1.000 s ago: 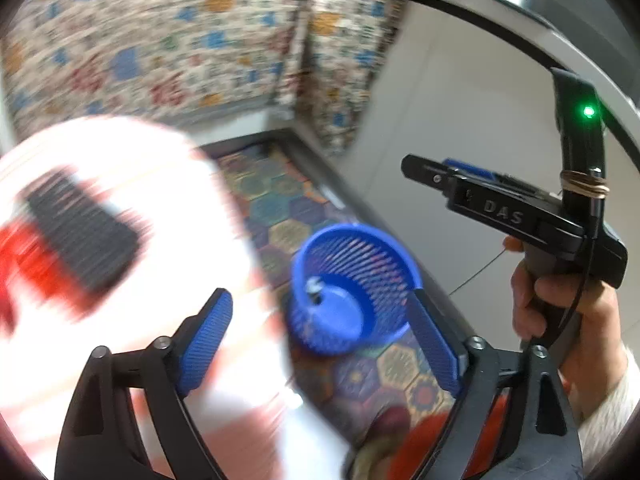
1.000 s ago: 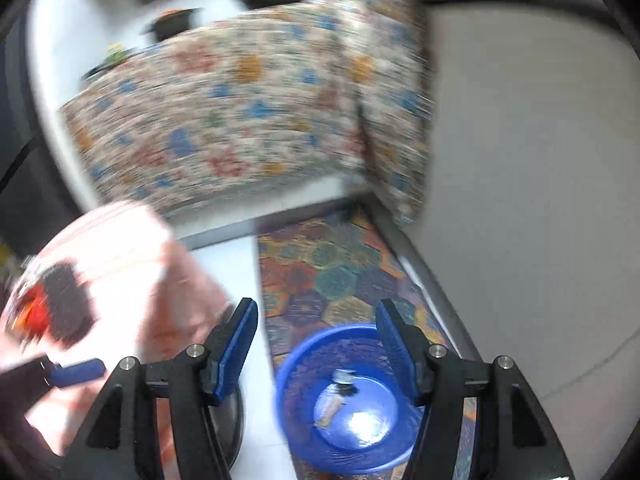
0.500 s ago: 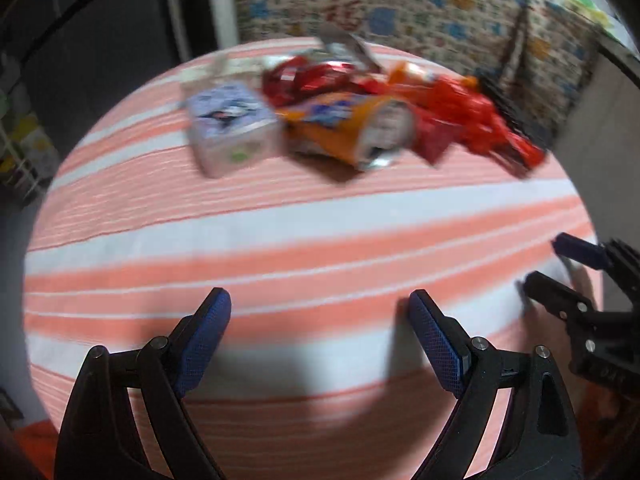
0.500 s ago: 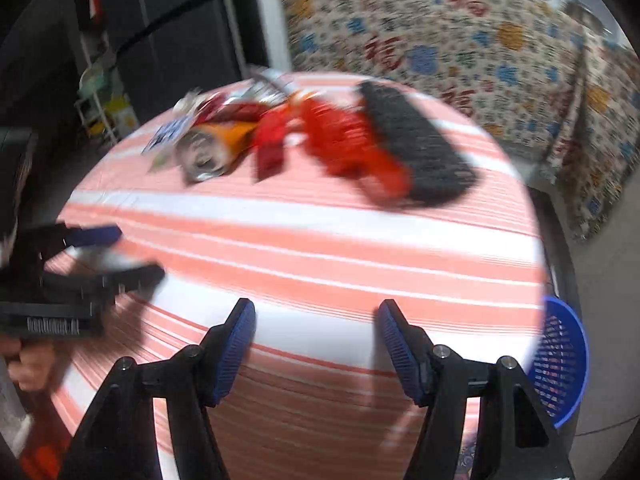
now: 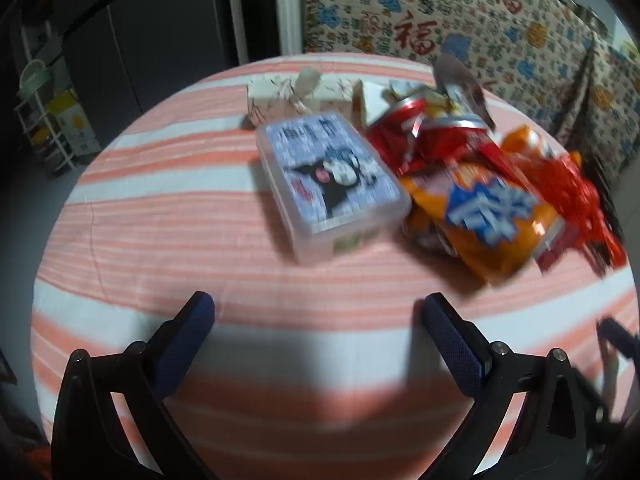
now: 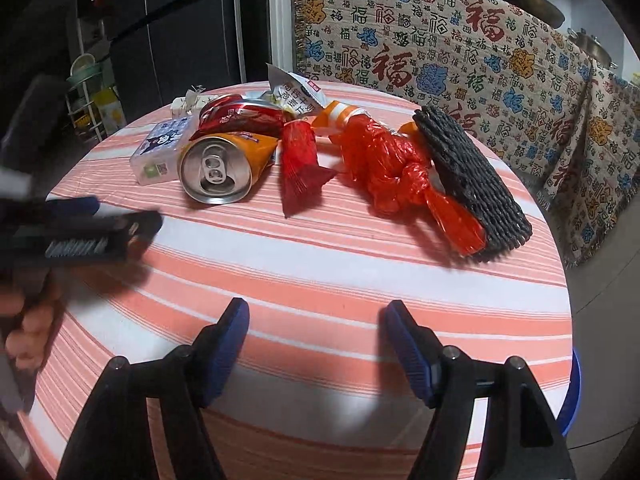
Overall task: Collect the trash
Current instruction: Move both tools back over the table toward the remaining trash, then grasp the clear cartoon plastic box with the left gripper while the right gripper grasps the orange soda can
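Trash pile: a row across the far half of the round striped table (image 6: 320,280), from 10 o'clock to 2 o'clock of the right gripper (image 6: 316,344) and well apart from both pairs of jaws.
Right gripper: spread, nothing between the pads; the jaws have just been opening. It points down at bare cloth.
Left gripper (image 5: 320,340): spread very wide and empty; its jaws have just been opening too. In the right wrist view it sits at 9 o'clock, blurred, with the person's hand (image 6: 24,320) on its grip.
Nearest to left: the clear plastic box (image 5: 332,184), at 12 o'clock of its jaws, long axis running from 11 to 5.
Nearest to right: the red knotted bag (image 6: 392,168), at 1 o'clock, long axis from 11 to 4; the black foam net (image 6: 472,176) lies touching its far side.
Middle: the orange can (image 6: 224,168) lies on its side, open end toward the right gripper, just beside the box; crushed red can (image 6: 240,116) and a snack wrapper (image 6: 296,92) lie behind.
In the way: nothing between either gripper and its nearest piece, though the pieces overlap, so a grab may drag a neighbour.
Bin: a blue basket (image 6: 572,392) peeks out below the table edge at 4 o'clock.
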Demonstrator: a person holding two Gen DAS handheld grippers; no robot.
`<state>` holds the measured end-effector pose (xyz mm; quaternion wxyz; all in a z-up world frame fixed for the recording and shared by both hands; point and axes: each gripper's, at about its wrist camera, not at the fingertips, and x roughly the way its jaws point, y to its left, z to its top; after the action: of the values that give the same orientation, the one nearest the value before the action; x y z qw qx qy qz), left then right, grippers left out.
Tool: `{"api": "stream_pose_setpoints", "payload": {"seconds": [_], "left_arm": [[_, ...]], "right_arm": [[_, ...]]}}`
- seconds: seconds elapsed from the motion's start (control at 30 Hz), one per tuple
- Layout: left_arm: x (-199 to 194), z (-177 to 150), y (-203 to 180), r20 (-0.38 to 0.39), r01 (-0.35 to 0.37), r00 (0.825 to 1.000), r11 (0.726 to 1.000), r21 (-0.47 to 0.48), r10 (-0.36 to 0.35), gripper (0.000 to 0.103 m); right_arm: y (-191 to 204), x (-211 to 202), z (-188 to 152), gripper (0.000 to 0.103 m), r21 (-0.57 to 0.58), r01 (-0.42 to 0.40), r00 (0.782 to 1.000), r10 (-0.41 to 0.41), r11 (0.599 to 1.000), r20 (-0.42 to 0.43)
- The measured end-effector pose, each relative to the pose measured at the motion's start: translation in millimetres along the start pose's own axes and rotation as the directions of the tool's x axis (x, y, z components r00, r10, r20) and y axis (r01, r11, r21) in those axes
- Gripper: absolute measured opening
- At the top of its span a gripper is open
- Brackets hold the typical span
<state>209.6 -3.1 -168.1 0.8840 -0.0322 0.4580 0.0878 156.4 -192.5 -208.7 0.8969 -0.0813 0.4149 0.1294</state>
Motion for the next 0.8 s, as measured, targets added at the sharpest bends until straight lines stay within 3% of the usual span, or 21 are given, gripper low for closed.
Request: {"api": "stream_pose_setpoints", "payload": {"seconds": [0.23,0.37,0.4,0.47,0.53,0.8], "left_arm": [[25.2,34.0,-7.0,-0.002,-0.034,0.999,0.998,-0.045,0.033,0.103],[26.6,36.8,-2.8,0.002,-0.047,0.999,0.996,-0.071,0.047,0.102],[26.0,37.2,-0.4,0.01,-0.045,0.999,0.996,-0.077,0.046,0.099],[19.9,35.3,4.0,0.032,-0.044,0.998,0.996,-0.076,0.047,0.077],[13.3,30.6,12.3,0.049,-0.036,0.998,0.998,-0.058,0.039,0.062],[-20.9,-15.7,53.3,0.044,0.007,0.999,1.0,0.008,-0.007,0.062]], "right_arm": [[1.9,-0.9,-1.1,0.073,-0.001,0.002,1.0,-0.002,1.0,0.004],[-0.2,-2.2,-3.3,0.073,-0.001,0.0,1.0,0.0,1.0,0.005],[-0.1,-2.4,-3.3,0.073,-0.001,0.0,1.0,0.0,1.0,0.005],[-0.4,-2.4,-3.5,0.073,-0.001,0.0,1.0,0.0,1.0,0.005],[-0.4,-2.5,-3.7,0.073,-0.002,0.0,1.0,0.0,1.0,0.005],[-3.6,-4.1,-5.5,0.073,0.013,-0.012,1.0,0.012,1.0,0.009]]}}
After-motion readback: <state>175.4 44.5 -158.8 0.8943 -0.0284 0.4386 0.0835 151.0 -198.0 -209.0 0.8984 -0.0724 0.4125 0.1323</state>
